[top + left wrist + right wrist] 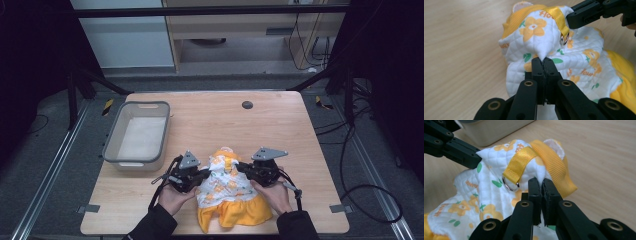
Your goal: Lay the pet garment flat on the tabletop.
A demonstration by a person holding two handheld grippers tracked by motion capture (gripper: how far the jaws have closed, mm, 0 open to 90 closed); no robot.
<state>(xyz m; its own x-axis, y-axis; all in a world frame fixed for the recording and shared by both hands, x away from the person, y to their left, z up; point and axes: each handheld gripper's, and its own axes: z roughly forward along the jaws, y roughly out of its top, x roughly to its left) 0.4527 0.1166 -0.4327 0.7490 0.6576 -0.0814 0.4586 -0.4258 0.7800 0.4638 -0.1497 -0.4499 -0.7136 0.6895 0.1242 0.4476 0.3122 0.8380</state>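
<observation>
A small quilted garment (pixel 227 190), white with yellow flowers and a yellow skirt hem, lies near the table's front edge. My left gripper (pixel 204 173) is shut on a pinch of its white fabric (pixel 541 51) at the left side. My right gripper (pixel 241 167) is shut on the fabric at the right side, beside the yellow collar (pixel 556 167). A yellow strap with a metal ring (pixel 510 185) crosses the top of the garment between the two grips. In the left gripper view the right gripper (pixel 574 15) bites the cloth at upper right; in the right gripper view the left gripper (pixel 475 158) does so at upper left.
A grey plastic bin (pixel 137 135) stands on the table's left side, just behind my left hand. A dark round hole (pixel 247 104) sits in the tabletop (pixel 280 130) near the far edge. Cables and frame rails run along the floor on both sides.
</observation>
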